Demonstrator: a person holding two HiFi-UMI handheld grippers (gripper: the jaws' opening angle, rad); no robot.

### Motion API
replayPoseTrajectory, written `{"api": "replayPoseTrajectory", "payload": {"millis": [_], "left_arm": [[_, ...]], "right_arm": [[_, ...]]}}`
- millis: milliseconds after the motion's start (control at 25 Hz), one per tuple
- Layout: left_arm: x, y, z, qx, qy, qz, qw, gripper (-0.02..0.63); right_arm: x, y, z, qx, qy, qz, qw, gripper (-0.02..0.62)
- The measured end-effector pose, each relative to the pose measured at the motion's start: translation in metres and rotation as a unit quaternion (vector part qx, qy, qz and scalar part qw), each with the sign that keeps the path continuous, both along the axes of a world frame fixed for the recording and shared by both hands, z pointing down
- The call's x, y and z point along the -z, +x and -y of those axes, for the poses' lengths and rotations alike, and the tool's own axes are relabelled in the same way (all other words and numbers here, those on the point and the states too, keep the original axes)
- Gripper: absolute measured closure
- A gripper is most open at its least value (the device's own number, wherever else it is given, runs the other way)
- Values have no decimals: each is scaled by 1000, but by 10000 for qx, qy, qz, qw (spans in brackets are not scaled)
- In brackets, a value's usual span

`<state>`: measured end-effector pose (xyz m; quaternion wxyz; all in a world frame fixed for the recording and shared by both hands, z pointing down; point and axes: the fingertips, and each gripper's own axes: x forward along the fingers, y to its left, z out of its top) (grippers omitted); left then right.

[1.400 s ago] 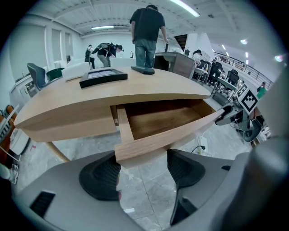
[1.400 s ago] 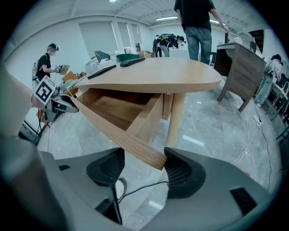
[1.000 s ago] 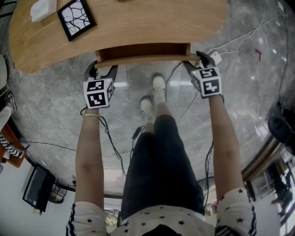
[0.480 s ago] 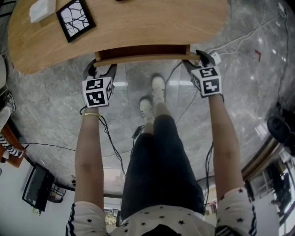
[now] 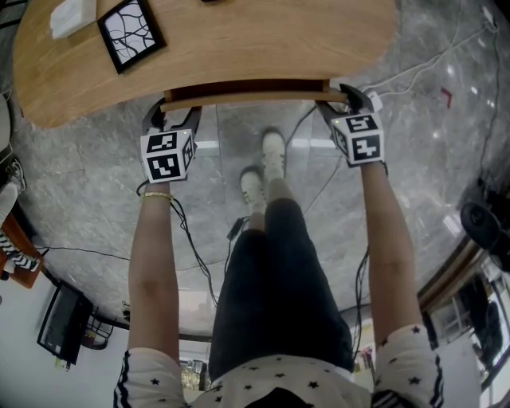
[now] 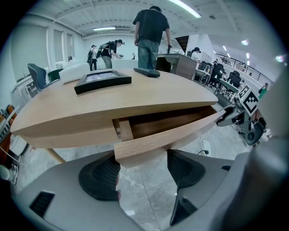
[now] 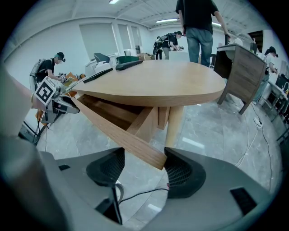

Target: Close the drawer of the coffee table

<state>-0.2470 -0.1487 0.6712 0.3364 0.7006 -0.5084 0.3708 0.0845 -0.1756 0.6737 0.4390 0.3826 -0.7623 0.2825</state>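
Drawer point(image 5: 247, 94) is sticking slightly out of the coffee table point(image 5: 319, 40) near edge, with left gripper point(image 5: 170, 111) straddling its front's left end and right gripper point(image 5: 344, 97) its right end, jaws apart. Picture frame point(image 5: 127, 30) is lying on the tabletop's left part. Shoes point(image 5: 263, 171) are standing on the floor before the drawer, between both grippers.

The coffee table point(image 5: 239, 40) and a white object point(image 5: 68, 16) on it are cut by the head view's top edge. Its top hides the inside of the drawer point(image 5: 247, 97).
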Motion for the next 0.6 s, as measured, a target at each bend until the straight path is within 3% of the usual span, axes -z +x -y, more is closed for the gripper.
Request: {"api": "replayPoseTrajectory", "payload": {"millis": [600], "left_arm": [[-1, -3, 16, 251, 63, 36, 9997, 272]], "right_arm": [[-1, -2, 18, -2, 88, 56, 9999, 310]]}}
